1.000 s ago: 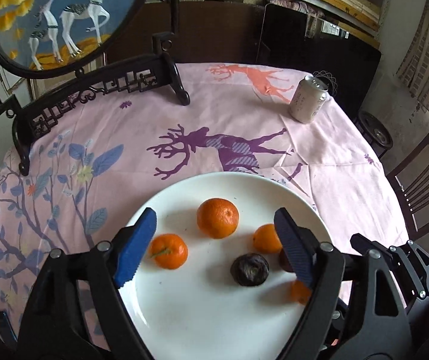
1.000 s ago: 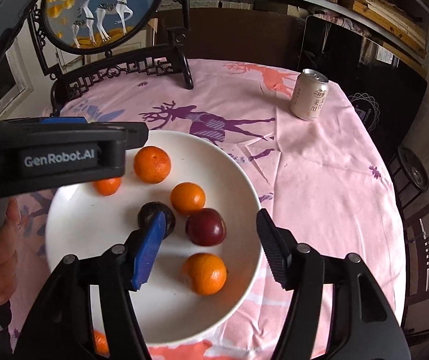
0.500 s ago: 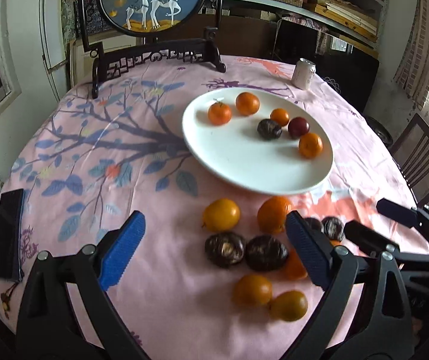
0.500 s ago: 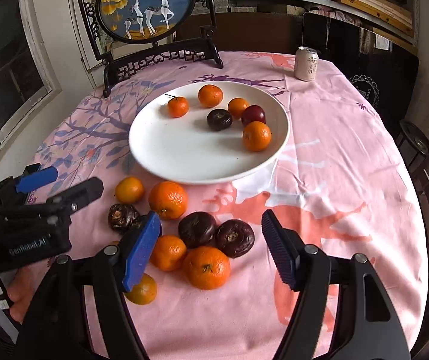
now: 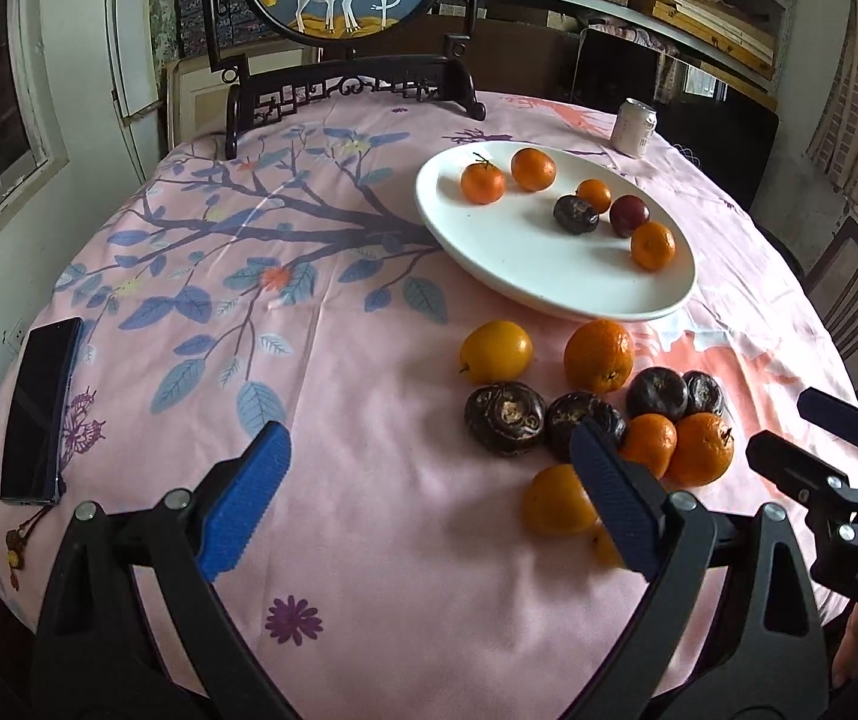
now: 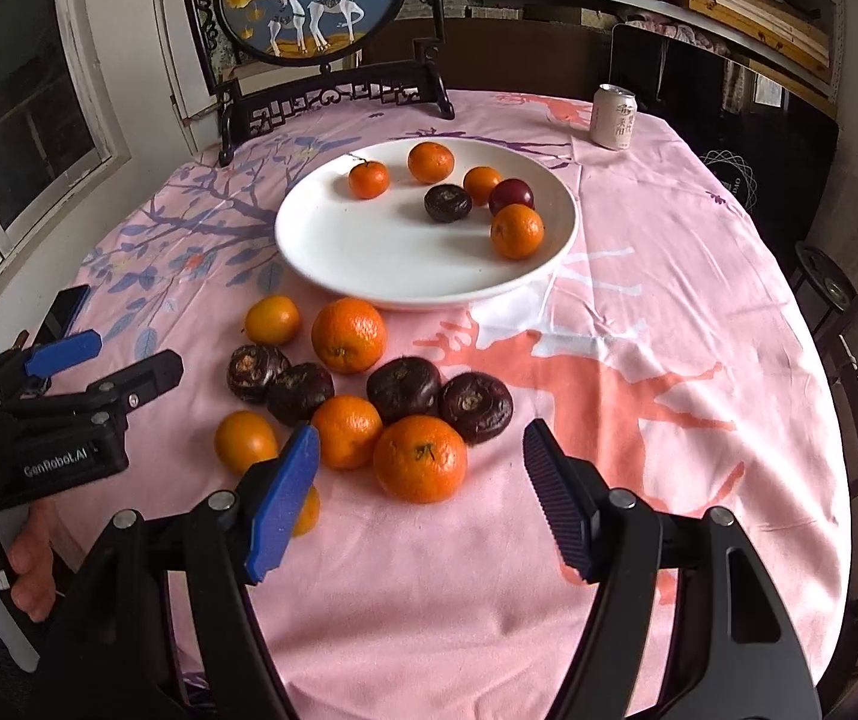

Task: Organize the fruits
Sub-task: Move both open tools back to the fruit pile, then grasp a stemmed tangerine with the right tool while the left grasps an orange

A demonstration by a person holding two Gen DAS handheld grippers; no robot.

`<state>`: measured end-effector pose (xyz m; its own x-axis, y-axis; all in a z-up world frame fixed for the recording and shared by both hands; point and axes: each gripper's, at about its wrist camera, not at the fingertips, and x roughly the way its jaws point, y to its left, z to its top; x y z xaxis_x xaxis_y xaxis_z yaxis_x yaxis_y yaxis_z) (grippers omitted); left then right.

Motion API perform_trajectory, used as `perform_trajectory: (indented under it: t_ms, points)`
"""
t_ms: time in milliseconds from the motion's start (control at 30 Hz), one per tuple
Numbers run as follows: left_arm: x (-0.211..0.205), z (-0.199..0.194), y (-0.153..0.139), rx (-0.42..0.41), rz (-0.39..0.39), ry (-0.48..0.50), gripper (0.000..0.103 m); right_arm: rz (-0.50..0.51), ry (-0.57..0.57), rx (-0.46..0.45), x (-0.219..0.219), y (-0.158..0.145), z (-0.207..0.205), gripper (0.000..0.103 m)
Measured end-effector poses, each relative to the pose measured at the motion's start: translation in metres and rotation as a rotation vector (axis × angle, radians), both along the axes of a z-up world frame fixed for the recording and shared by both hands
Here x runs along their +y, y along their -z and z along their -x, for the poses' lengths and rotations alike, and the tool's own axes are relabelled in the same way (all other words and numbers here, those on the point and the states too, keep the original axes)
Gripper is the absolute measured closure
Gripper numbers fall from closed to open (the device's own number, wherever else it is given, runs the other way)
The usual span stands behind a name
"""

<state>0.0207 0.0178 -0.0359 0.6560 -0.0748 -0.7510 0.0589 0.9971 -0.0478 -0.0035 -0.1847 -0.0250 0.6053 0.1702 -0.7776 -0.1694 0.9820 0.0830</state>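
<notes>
Six fruits lie on the white plate (image 5: 555,276) far right in the left wrist view; the left hand-held gripper (image 5: 429,498) has pulled back, jaws wide and empty. Right wrist view: the right hand-held gripper (image 6: 423,498), likewise spread empty, now faces the loose fruit pile (image 6: 357,384) near it on the surface, so another pick comes next.

Both grippers (image 5: 429,498) (image 6: 423,480) have black frames, silver screws, ribbed blue pads (image 5: 246,501); "GenRobot.AI" lettering; bare-skinned hand (image 6: 33,564).

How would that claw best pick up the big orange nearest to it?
Take the big orange across its widest middle, coming down from above and the near side. It is round, its right flank is bare cloth, and the open right gripper already sits before it.
</notes>
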Motion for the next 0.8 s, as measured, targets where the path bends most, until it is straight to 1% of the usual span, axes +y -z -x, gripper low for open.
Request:
perform_trajectory:
  t_ms: [33, 100, 133, 167, 233, 333, 367, 433, 533, 733, 767, 800]
  points:
    - [0.001, 0.002, 0.003, 0.006, -0.001, 0.004, 0.007, -0.004, -0.003, 0.005, -0.001, 0.004, 0.003, 0.033]
    - [0.002, 0.007, 0.008, 0.02, 0.003, 0.02, 0.007, -0.009, -0.021, 0.027, 0.0, 0.013, 0.005, 0.039]
    - [0.001, 0.008, 0.01, 0.025, 0.0, 0.024, 0.007, -0.013, -0.031, 0.042, 0.0, 0.018, 0.004, 0.045]
    - [0.001, 0.009, 0.012, 0.028, -0.003, 0.026, 0.007, -0.019, -0.036, 0.058, 0.001, 0.023, 0.002, 0.048]
    - [0.001, 0.011, 0.015, 0.036, -0.003, 0.032, 0.007, -0.026, -0.042, 0.074, 0.003, 0.032, -0.005, 0.048]
    - [0.002, 0.012, 0.019, 0.05, -0.003, 0.027, 0.007, 0.014, -0.026, 0.093, 0.009, 0.045, -0.019, 0.049]
    - [0.002, 0.012, 0.02, 0.056, -0.006, 0.025, 0.007, 0.011, -0.028, 0.104, 0.009, 0.05, -0.023, 0.056]
    - [0.002, 0.011, 0.024, 0.068, -0.019, 0.025, 0.007, -0.007, -0.027, 0.119, 0.007, 0.055, -0.029, 0.058]
    - [-0.001, 0.01, 0.03, 0.083, -0.045, 0.033, 0.007, -0.014, -0.016, 0.118, 0.003, 0.051, -0.026, 0.058]
    - [-0.022, 0.01, 0.042, 0.116, -0.078, 0.101, 0.008, -0.026, 0.007, 0.116, -0.013, 0.04, -0.01, 0.058]
    - [-0.026, 0.01, 0.044, 0.123, -0.079, 0.115, 0.008, -0.03, 0.011, 0.118, -0.016, 0.04, -0.008, 0.058]
    - [-0.032, 0.01, 0.046, 0.13, -0.08, 0.132, 0.013, -0.037, 0.014, 0.12, -0.019, 0.04, -0.006, 0.058]
